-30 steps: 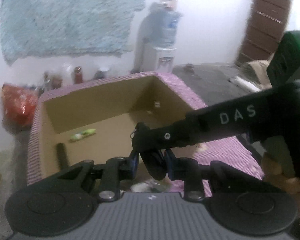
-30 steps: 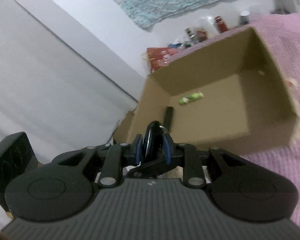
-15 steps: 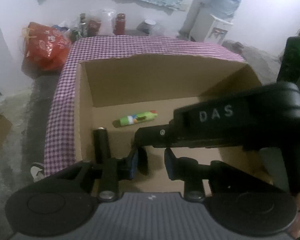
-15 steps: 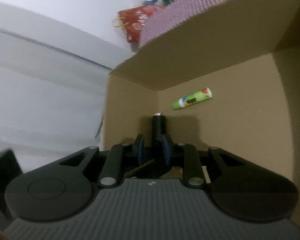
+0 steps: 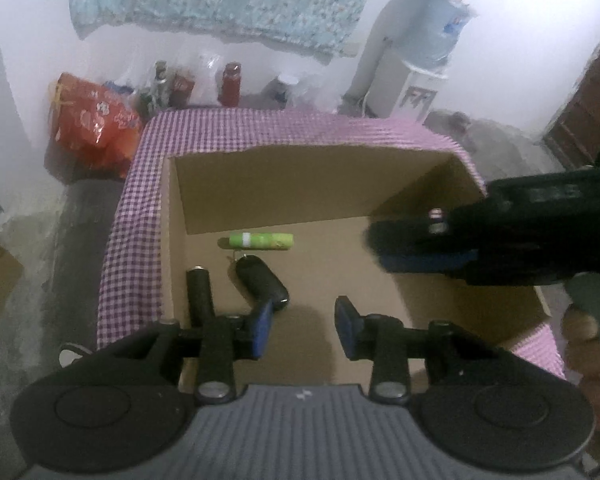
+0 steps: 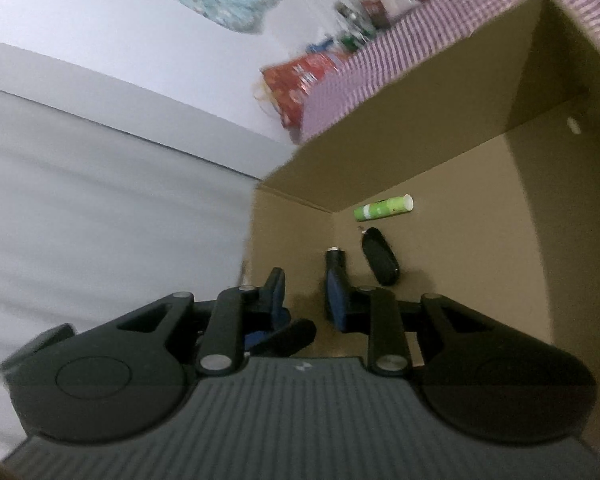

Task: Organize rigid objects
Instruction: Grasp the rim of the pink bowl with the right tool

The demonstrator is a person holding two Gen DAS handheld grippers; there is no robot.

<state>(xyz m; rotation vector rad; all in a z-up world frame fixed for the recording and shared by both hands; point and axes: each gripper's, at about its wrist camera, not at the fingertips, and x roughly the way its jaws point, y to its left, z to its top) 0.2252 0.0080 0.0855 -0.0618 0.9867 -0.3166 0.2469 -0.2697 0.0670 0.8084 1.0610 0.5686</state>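
Observation:
An open cardboard box (image 5: 320,188) (image 6: 420,152) stands on a purple checked cloth (image 5: 140,208). On its floor lie a green tube (image 5: 262,241) (image 6: 384,208), a black oval fob with a ring (image 5: 262,282) (image 6: 380,256) and a black cylinder (image 5: 199,296) (image 6: 335,259). My left gripper (image 5: 305,322) hangs over the near part of the box, its jaws opening with nothing between them. My right gripper (image 6: 305,294) (image 5: 380,246) reaches in from the right, blurred in the left wrist view; its jaws are also opening and hold nothing.
Beyond the table are a red bag (image 5: 92,128), several jars (image 5: 230,84) and a water dispenser (image 5: 420,40) against the white wall. A wooden door (image 5: 580,120) is at the right. A hand (image 5: 580,332) grips the right gripper's handle.
Both grippers were shut on the black fob and carried it over the box. They have let go, and it now lies on the box floor beside the cylinder.

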